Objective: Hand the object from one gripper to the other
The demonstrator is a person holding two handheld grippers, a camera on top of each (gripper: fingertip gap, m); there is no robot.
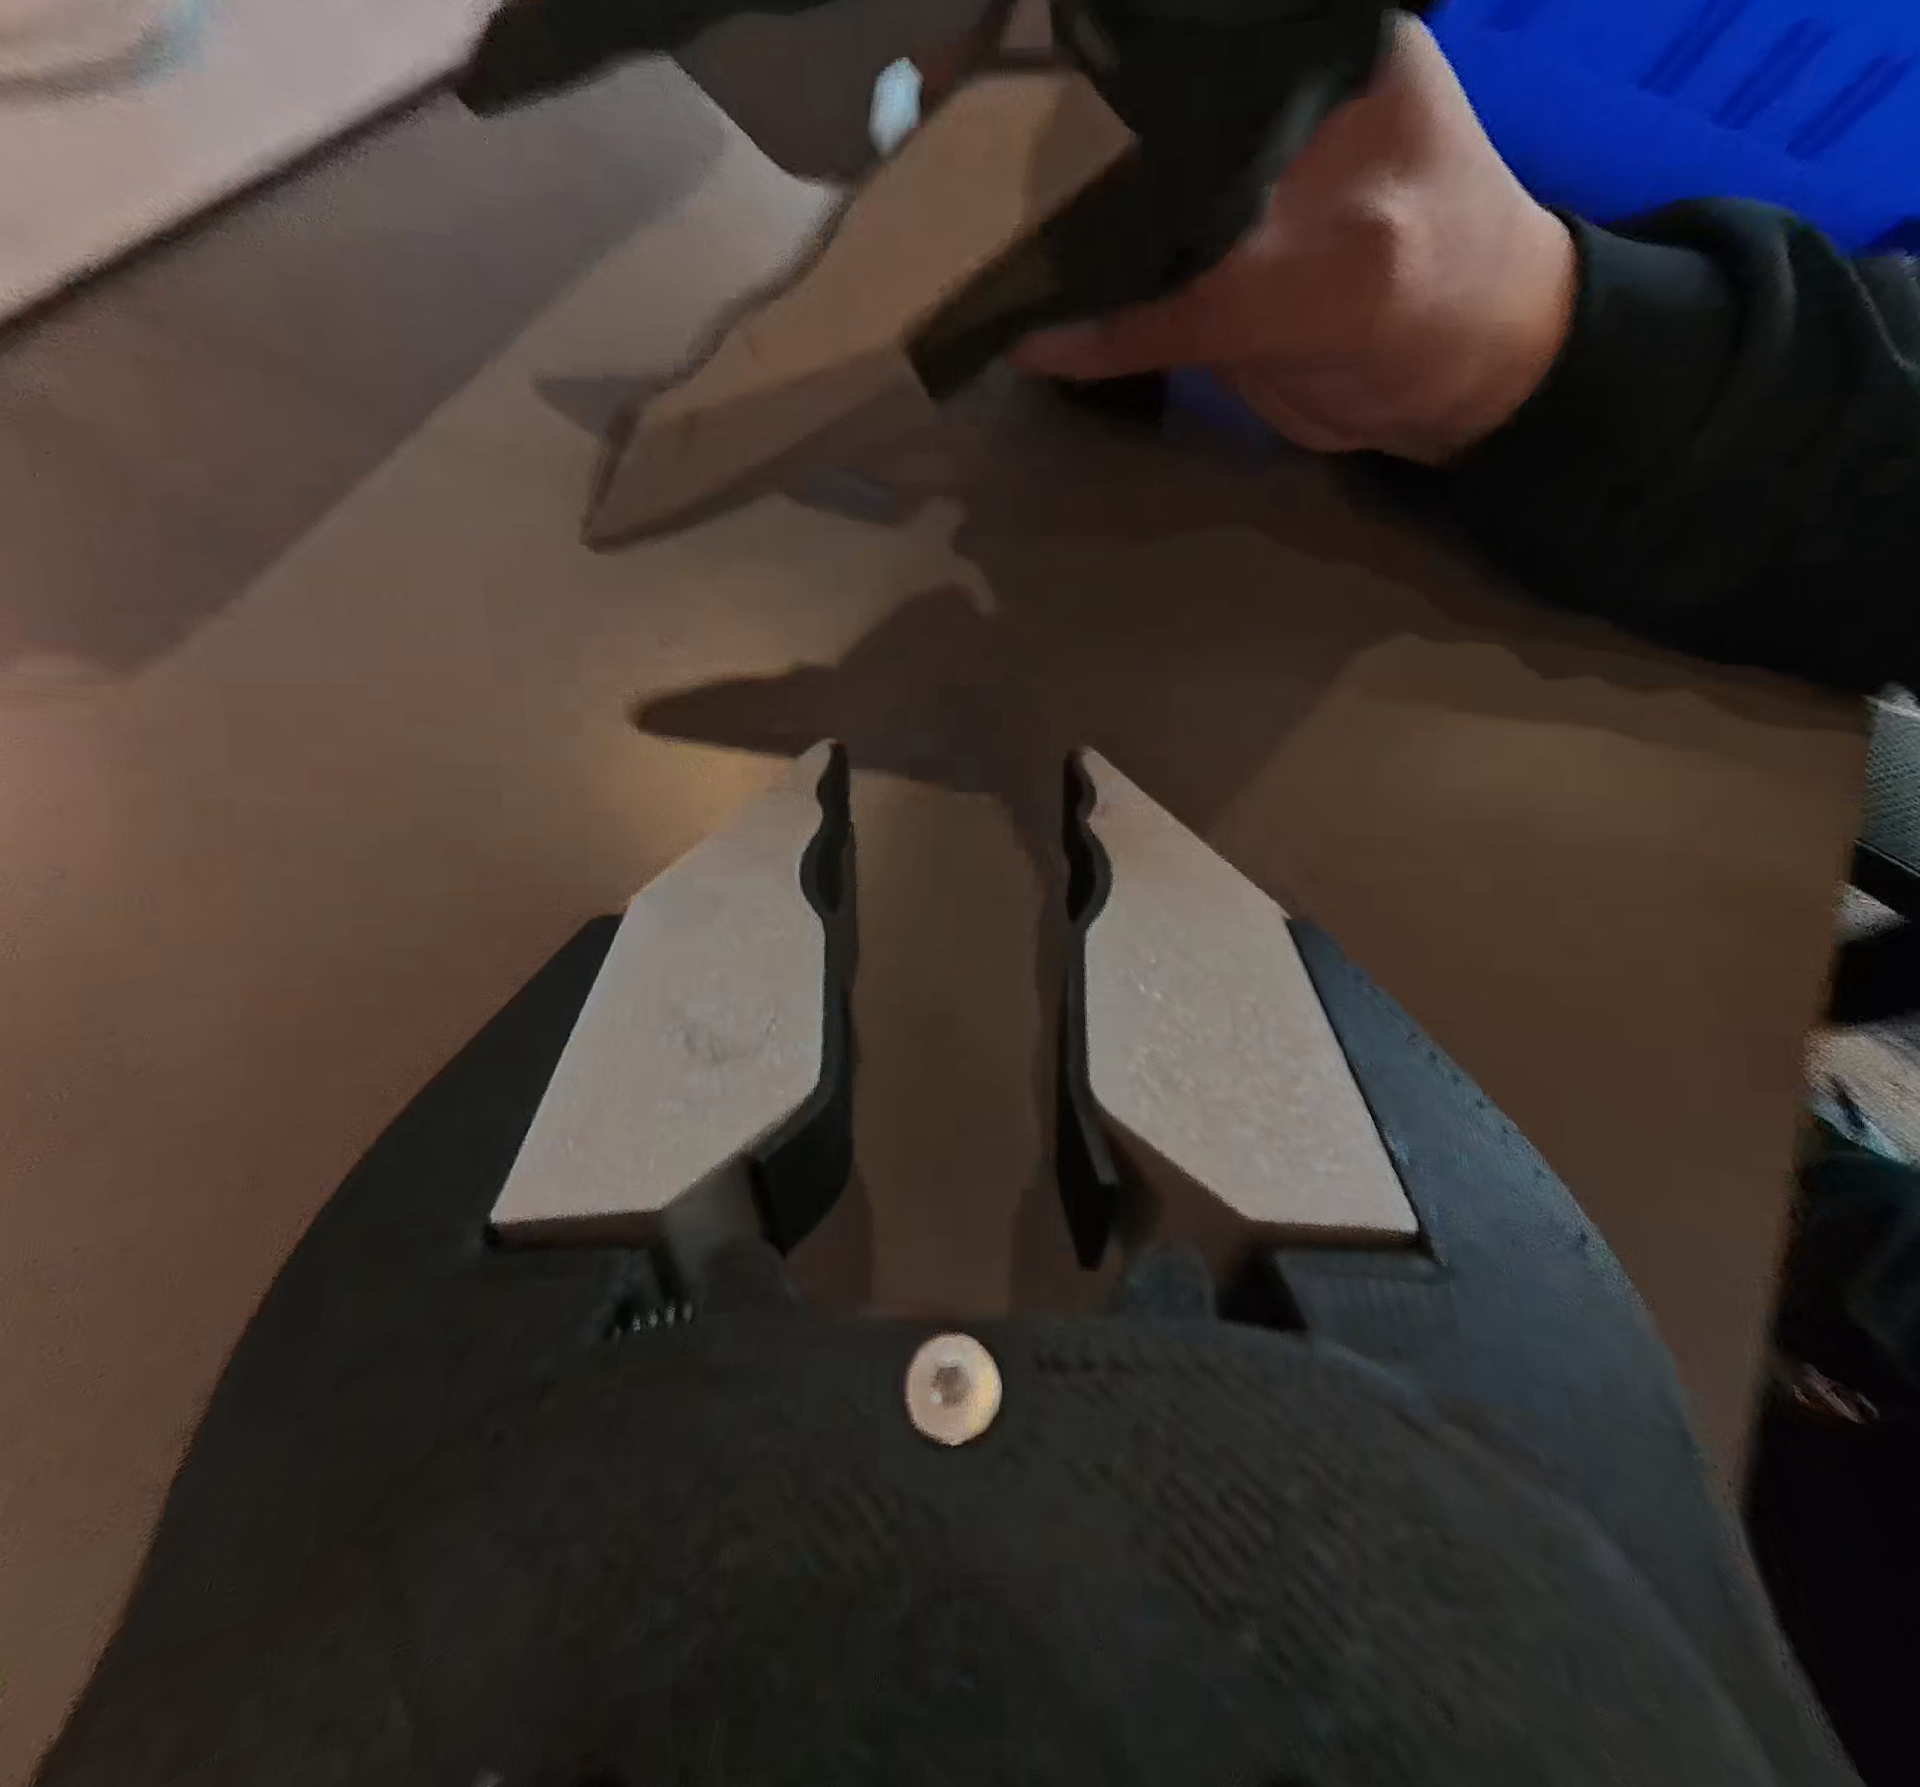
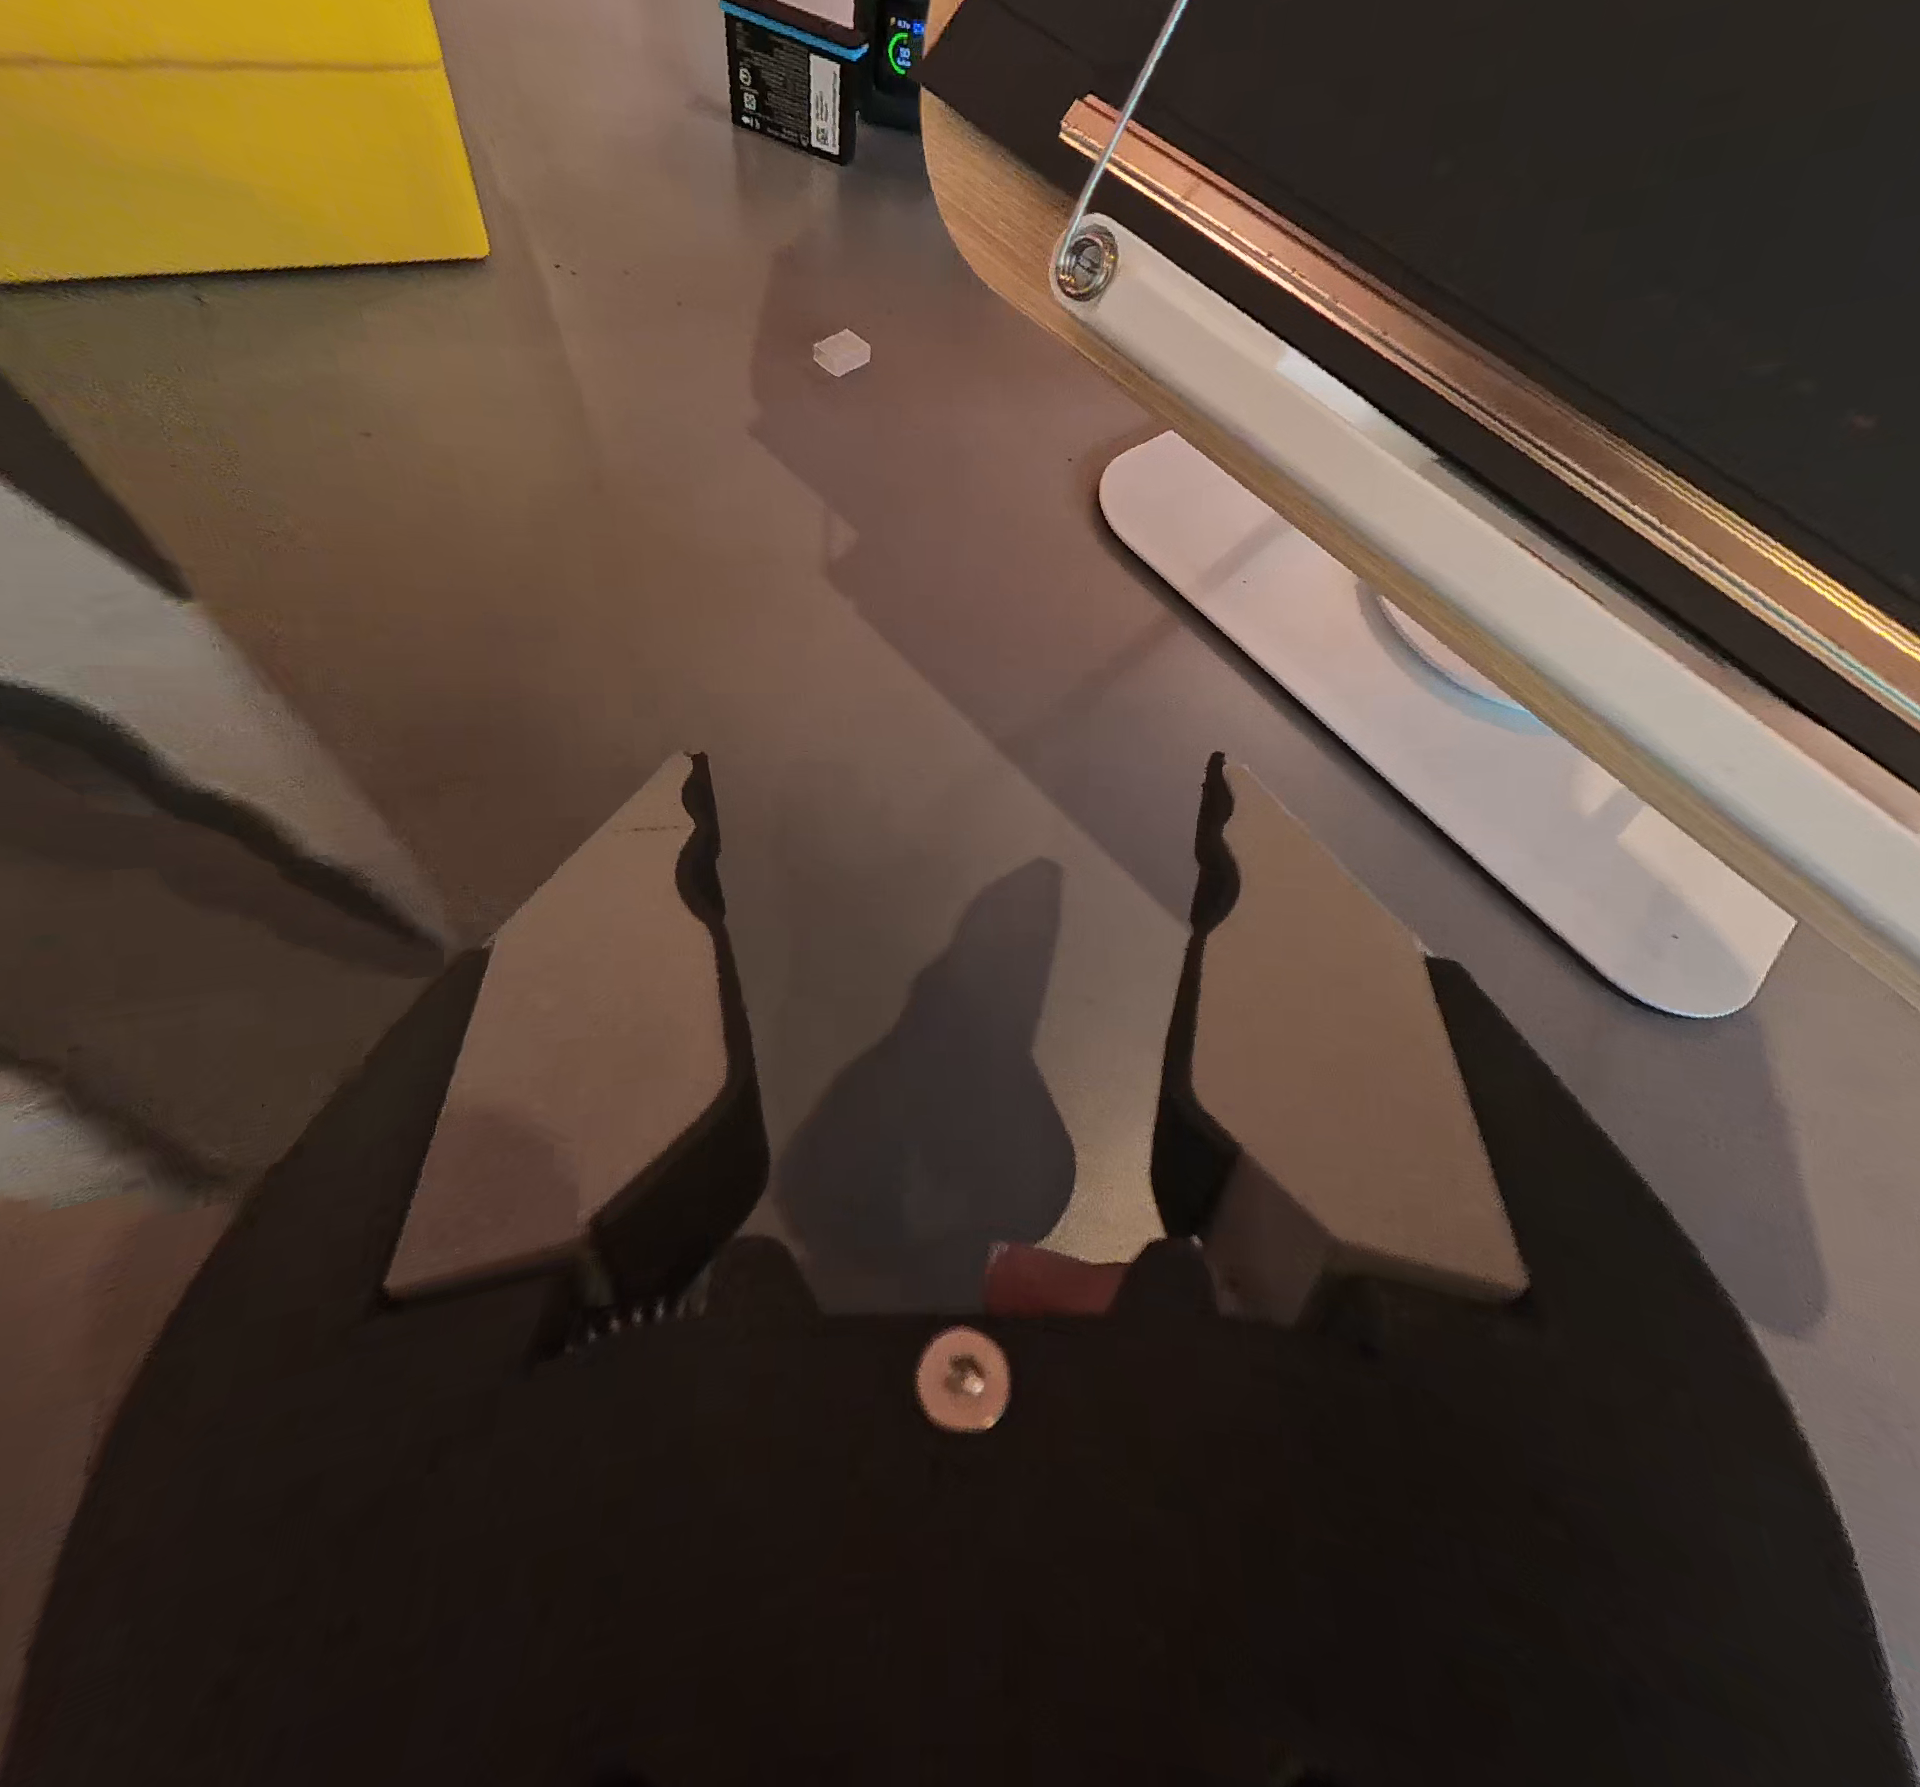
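Progress: judged near the start or just past the end; neither tongs hold anything, no handover in hand. Can't tell which.
Left tongs [image 1: 956, 761]: narrow gap, empty, bench showing between the pads.
Right tongs [image 2: 956, 766]: spread wide, empty, only own shadow on bench between them. In left wrist view the same tool sits at approx 1 o'clock, tilted, motion-blurred, a hand [image 1: 1340, 283] round its grip; state unreadable from there.
Task object: not identifiable w/ certainty. Best candidate is a small clear cube [image 2: 842, 351] lying on the bench at 12 o'clock ahead of the right tongs, well apart from them. Judgement only.
Left to do: pick up, pass, release, i.e. all of it, if this is the start.
Bench [image 2: 623, 542]: smooth, grey-brown, semi-gloss, takes soft reflections.
Tong pads: flat pale faces, slightly grainy; inner edges black w/ wavy notches. Bodies black, ridged printed plastic, one silver screw each.
Other stuff: flat black battery pack [image 2: 795, 75] w/ blue top edge at 11 o'clock; small device w/ lit display [image 2: 896, 49] beside it; yellow sheet [image 2: 208, 75] at 10 o'clock, matte; monitor [image 2: 1558, 75] at 2 o'clock, dark screen, white flat rounded foot [image 2: 1299, 615].
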